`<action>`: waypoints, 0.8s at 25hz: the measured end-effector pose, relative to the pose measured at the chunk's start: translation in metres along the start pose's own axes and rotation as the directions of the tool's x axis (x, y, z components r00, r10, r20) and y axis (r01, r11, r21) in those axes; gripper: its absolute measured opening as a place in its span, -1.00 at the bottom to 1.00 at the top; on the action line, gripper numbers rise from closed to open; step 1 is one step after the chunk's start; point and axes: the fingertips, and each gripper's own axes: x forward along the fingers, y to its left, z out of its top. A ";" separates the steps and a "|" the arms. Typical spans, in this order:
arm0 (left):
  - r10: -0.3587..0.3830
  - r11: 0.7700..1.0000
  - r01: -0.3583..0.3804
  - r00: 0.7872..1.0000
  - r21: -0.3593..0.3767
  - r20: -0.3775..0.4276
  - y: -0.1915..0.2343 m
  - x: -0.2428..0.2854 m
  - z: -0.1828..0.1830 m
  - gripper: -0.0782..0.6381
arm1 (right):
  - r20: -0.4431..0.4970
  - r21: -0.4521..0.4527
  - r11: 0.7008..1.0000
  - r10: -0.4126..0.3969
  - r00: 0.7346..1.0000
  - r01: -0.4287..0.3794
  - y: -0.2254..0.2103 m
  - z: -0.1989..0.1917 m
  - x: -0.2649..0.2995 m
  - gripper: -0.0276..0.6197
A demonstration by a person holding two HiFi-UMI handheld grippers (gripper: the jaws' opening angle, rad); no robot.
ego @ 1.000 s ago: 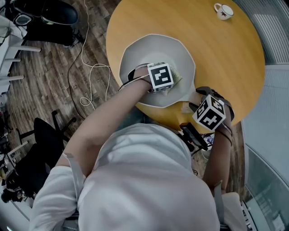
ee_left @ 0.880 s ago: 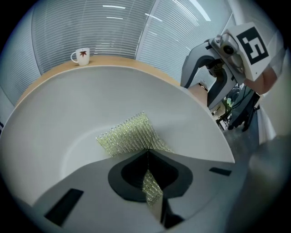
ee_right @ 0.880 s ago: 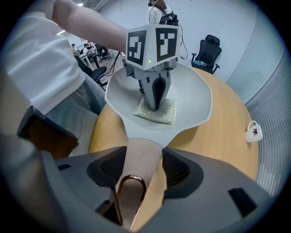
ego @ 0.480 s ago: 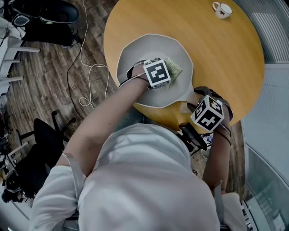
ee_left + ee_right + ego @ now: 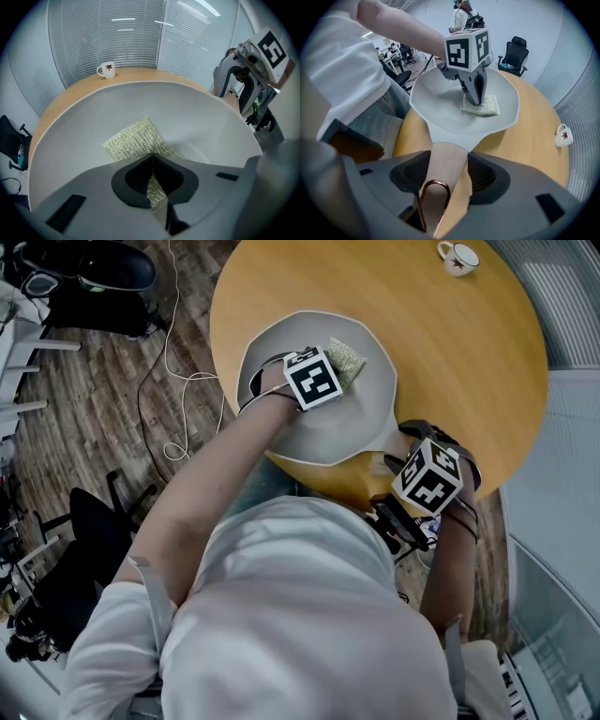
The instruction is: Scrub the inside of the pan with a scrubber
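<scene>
A grey pan (image 5: 323, 432) sits near the front edge of the round wooden table (image 5: 469, 362). My left gripper (image 5: 339, 371) is inside the pan, shut on a yellow-green mesh scrubber (image 5: 349, 358) that lies flat on the pan's far inner wall. In the left gripper view the scrubber (image 5: 136, 138) spreads out past the pinched jaws of the left gripper (image 5: 152, 176). My right gripper (image 5: 443, 176) is shut on the pan's handle (image 5: 443, 161), which has a copper hanging loop. In the right gripper view the left gripper (image 5: 477, 97) presses the scrubber (image 5: 480, 106) onto the pan (image 5: 440, 110).
A white mug (image 5: 459, 256) stands at the table's far side, well away from the pan. Slatted glass walls (image 5: 140, 33) curve behind the table. Cables (image 5: 187, 381) lie on the wooden floor at the left, near a black chair (image 5: 94, 521).
My left gripper has slid the scrubber away from me, from the pan's middle towards its far wall. The right gripper and the handle have barely moved.
</scene>
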 end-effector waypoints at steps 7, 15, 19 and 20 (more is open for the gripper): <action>0.034 0.998 -0.033 0.999 -0.049 0.010 0.020 -0.010 -0.011 -0.73 | 0.006 0.002 1.000 0.001 1.000 -0.001 0.002 0.001 0.000 -0.17; 0.055 0.997 -0.058 0.996 -0.042 -0.075 0.020 -0.018 -0.034 -0.73 | 0.010 0.001 1.000 0.000 1.000 0.000 0.005 0.002 0.000 -0.17; 0.047 0.998 -0.052 0.994 -0.042 -0.102 0.020 -0.021 -0.041 -0.73 | 0.009 0.001 1.000 0.000 1.000 0.000 0.004 0.002 0.000 -0.17; 0.039 0.998 -0.045 0.993 -0.049 -0.110 0.019 -0.022 -0.043 -0.73 | 0.009 0.001 1.000 0.001 1.000 -0.001 0.004 0.003 -0.001 -0.17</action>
